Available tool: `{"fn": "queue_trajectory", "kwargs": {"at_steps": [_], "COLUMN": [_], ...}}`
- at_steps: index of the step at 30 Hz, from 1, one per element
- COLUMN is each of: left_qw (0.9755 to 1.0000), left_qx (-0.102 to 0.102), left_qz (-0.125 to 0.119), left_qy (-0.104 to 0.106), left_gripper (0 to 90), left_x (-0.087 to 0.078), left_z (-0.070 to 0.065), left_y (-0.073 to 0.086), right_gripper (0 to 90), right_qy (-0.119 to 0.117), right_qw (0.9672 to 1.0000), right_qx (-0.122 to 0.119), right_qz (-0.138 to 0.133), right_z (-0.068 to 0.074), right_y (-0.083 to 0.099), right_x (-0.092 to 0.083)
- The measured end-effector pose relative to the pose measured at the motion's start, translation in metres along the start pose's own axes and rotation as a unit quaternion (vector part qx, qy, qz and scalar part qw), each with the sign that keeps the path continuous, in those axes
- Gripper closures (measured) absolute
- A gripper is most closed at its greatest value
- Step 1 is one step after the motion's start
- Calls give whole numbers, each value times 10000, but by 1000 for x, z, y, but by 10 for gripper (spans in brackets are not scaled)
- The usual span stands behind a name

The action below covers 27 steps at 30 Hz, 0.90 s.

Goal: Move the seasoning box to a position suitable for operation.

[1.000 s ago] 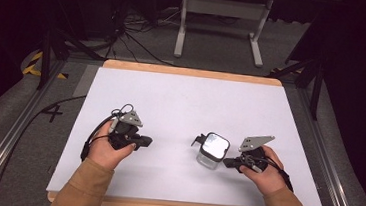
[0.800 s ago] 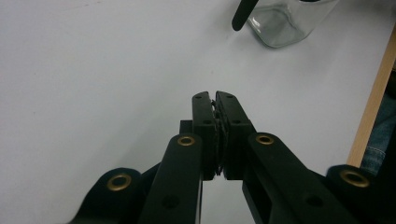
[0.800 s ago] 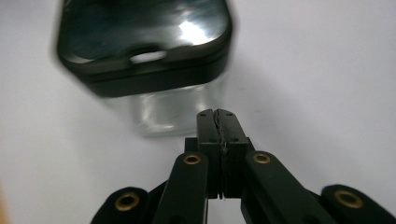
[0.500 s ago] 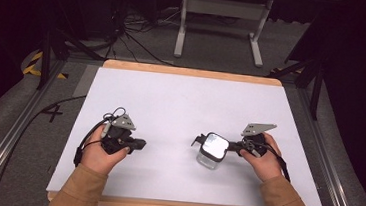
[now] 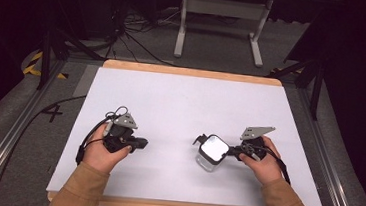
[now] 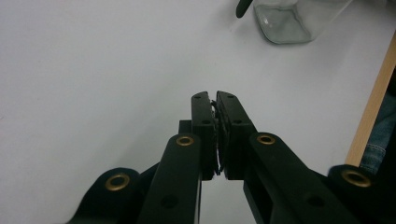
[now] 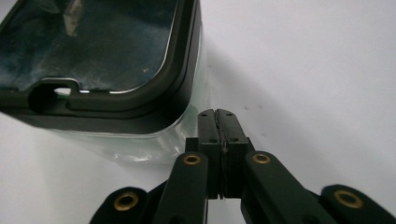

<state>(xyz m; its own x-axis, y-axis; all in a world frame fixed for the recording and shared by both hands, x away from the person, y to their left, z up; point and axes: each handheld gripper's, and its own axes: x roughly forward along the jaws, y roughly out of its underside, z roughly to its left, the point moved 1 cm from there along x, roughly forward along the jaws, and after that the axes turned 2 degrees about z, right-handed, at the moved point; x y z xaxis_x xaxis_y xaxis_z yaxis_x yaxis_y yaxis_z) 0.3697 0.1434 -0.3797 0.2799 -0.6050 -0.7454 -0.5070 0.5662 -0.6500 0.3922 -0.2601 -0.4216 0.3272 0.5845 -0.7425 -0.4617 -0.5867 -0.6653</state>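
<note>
Jar Standing Free, Both Tools Clenched Empty

Inspection found my left tool [image 5: 135,142] clenched on nothing, well apart from the jar [image 5: 210,153]. My right tool [image 7: 218,122] was likewise clenched empty, its tips just beside the jar's clear wall. The jar stood right of centre on the white desk [image 5: 181,103], under a dark lid [image 7: 107,65]. I judged it rigid, slippery and breakable; hold best taken across the lid's rim. Open desk lay all round; the near wooden edge [image 6: 373,102] was closest.

A dark "4" [image 5: 52,113] is marked on the grey floor left of the table [image 5: 181,98].
</note>
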Motion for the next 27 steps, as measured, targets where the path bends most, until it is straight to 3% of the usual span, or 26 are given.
{"fn": "queue_trajectory", "kwargs": {"at_steps": [10, 17, 21, 27], "left_qw": [9998, 9997, 9997, 9997], "left_qx": [154, 185, 191, 160], "left_qz": [15, -4, 1, -54], "left_qy": [126, 158, 174, 177], "left_gripper": [865, 865, 864, 858], "left_x": [9, 11, 10, 9], "left_z": [-1, -1, -1, 0], "left_y": [-12, -17, -17, -17], "right_gripper": [897, 897, 898, 897], "right_qy": [-214, -428, -542, -325], "right_qw": [9995, 9981, 9974, 9987], "right_qx": [-147, -325, -354, -339], "right_qz": [154, 299, 304, 205], "right_z": [26, 44, 47, 42], "right_y": [9, 10, 10, 9], "right_x": [-7, -1, 1, -8]}}
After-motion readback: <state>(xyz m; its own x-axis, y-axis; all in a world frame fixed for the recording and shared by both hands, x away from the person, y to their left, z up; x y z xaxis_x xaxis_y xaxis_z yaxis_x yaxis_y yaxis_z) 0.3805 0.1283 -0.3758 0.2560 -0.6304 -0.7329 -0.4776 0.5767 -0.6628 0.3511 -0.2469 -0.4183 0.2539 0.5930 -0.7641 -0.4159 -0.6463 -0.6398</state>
